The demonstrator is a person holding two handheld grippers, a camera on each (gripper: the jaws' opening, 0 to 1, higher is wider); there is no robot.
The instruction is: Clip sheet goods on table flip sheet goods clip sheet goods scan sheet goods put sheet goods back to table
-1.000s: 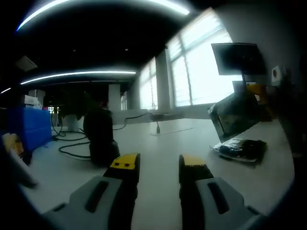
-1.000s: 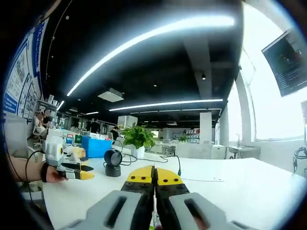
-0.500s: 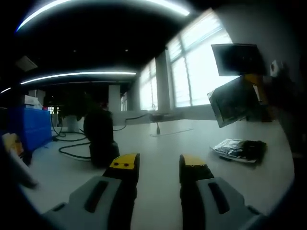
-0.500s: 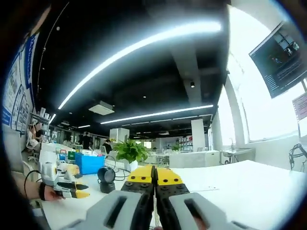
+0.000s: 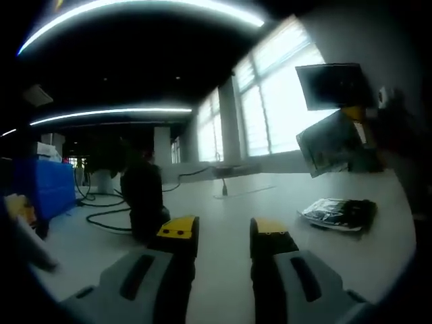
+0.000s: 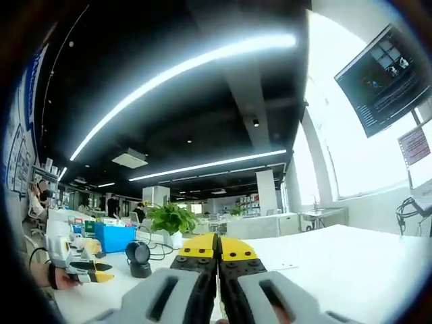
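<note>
The sheet goods [image 5: 332, 141], a flat dark packet, hang tilted in the air at the right of the left gripper view, pinched along one edge by the right gripper [image 6: 217, 248], whose yellow-tipped jaws are clenched together in its own view with no gap between them. A second dark packet [image 5: 339, 211] lies flat on the white table [image 5: 223, 223] below it. The left gripper [image 5: 223, 236] hovers low over the table with jaws parted and nothing between them. I judge this as the carry toward scanning: the packet is lifted clear, and the next move calls for presenting its face to the black scanner [image 6: 138, 258], which stands on the table just beyond the left gripper. Behind it are cables [image 5: 108, 216], a blue bin [image 6: 116, 237], a potted plant [image 6: 170, 219], tall bright windows [image 5: 270, 111], a wall monitor [image 6: 379, 77] and strip lights across a dark ceiling.
</note>
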